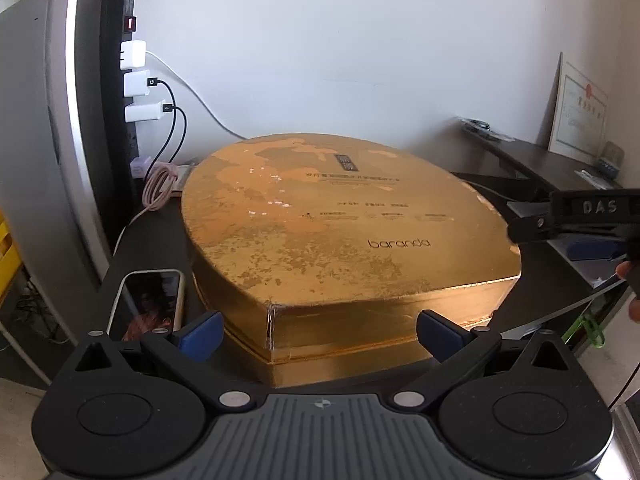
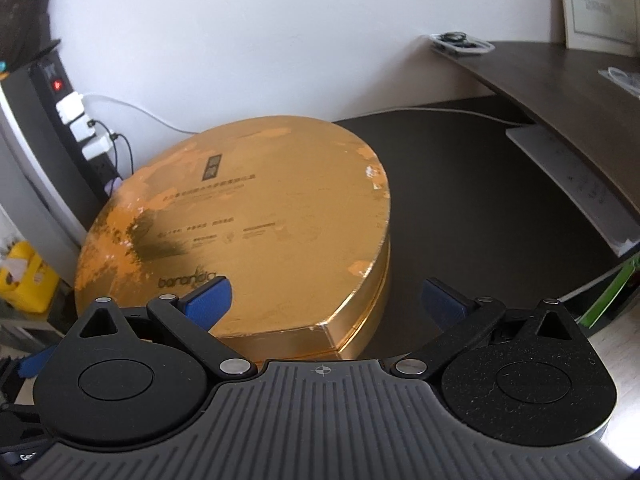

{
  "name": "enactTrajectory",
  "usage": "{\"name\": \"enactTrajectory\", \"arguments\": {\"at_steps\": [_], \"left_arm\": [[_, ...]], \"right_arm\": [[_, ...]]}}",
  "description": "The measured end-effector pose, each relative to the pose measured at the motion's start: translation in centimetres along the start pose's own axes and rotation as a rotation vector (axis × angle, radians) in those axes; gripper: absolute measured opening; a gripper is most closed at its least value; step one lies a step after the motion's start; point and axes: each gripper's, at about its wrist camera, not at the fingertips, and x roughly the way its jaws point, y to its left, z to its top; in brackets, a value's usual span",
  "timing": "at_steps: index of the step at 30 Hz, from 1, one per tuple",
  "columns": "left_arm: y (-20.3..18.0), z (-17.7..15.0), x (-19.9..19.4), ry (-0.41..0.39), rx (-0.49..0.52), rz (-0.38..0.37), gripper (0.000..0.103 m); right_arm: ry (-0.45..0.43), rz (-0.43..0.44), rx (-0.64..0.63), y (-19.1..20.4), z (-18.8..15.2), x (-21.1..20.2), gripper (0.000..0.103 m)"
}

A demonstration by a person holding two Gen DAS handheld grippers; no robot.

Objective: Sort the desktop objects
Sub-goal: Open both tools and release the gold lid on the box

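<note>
A large gold box with a worn lid sits on the dark desk, and everything else is best placed from it. The left gripper faces the box's near corner with its jaws spread wide and holding nothing; the blue pads stand either side of the corner seam, not touching it as far as the left view shows. The right gripper hangs over the box's right near edge, its jaws likewise wide apart and empty, one pad over the lid and the other over bare desk. That spacing suggests both tools are lining up on the box, probably to lift or shift it together, since it looks too broad for one.

A phone lies flat just left of the box, likely put down to charge, as a coiled pink cable rests behind the box's left side, below a power strip with white chargers. A raised shelf runs to the right of the box, with a framed certificate leaning on the wall behind it.
</note>
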Motion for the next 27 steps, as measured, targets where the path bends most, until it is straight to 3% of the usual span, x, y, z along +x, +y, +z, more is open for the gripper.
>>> {"name": "enactTrajectory", "arguments": {"at_steps": [16,22,27], "left_arm": [[0.4,1.5,3.1,-0.048,0.023,0.033,0.102],[-0.2,2.4,3.2,-0.113,0.076,-0.036,0.102],[0.1,2.8,4.5,-0.081,0.056,-0.010,0.103]], "right_arm": [[0.003,0.008,-0.105,3.2,0.3,2.7,0.103],[-0.005,0.042,-0.121,3.7,0.5,3.6,0.102],[-0.015,0.073,-0.106,3.8,0.9,3.9,0.100]]}}
